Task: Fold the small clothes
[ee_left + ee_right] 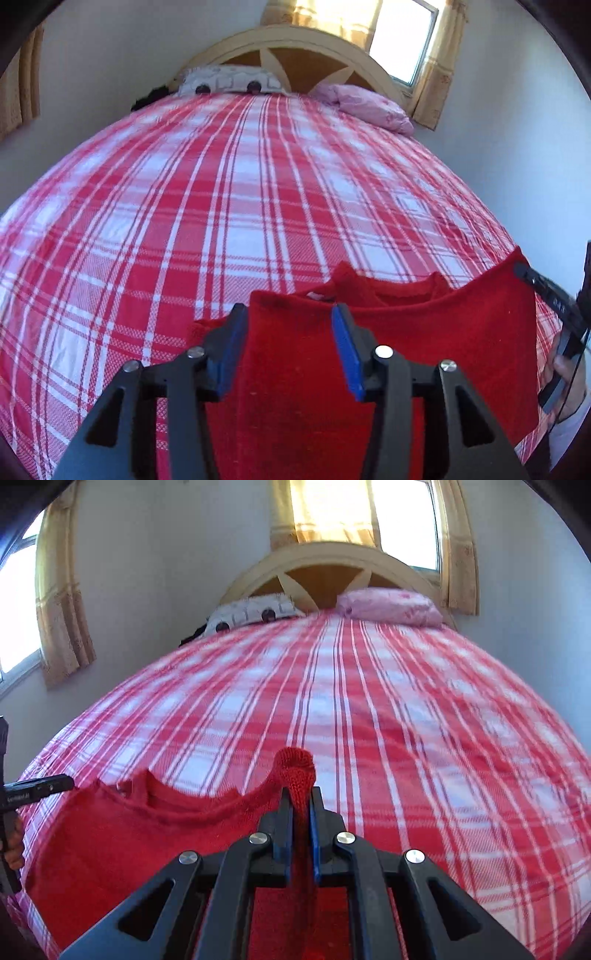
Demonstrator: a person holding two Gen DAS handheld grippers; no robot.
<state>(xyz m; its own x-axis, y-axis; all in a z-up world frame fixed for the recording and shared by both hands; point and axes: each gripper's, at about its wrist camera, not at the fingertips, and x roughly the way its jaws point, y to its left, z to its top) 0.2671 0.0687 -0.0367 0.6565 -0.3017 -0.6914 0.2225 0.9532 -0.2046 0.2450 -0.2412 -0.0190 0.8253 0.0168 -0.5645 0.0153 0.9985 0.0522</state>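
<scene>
A small red knitted sweater (461,332) lies spread on the near part of the bed, neckline facing the headboard. My left gripper (290,310) hovers over its left shoulder with the blue pads (229,350) standing apart; red cloth shows between them, but neither pad presses on it. My right gripper (300,792) is shut on a bunched fold of the sweater (129,842) at its right shoulder, and a knitted tuft sticks up past the fingertips. Each gripper shows at the edge of the other's view: the right gripper (543,291) and the left gripper (37,790).
The bed is covered by a red-and-white plaid sheet (221,203). A patterned white pillow (229,79) and a pink pillow (369,107) lie against the wooden headboard (295,48). Behind it is a curtained window (369,513). A hand (565,373) holds the right gripper.
</scene>
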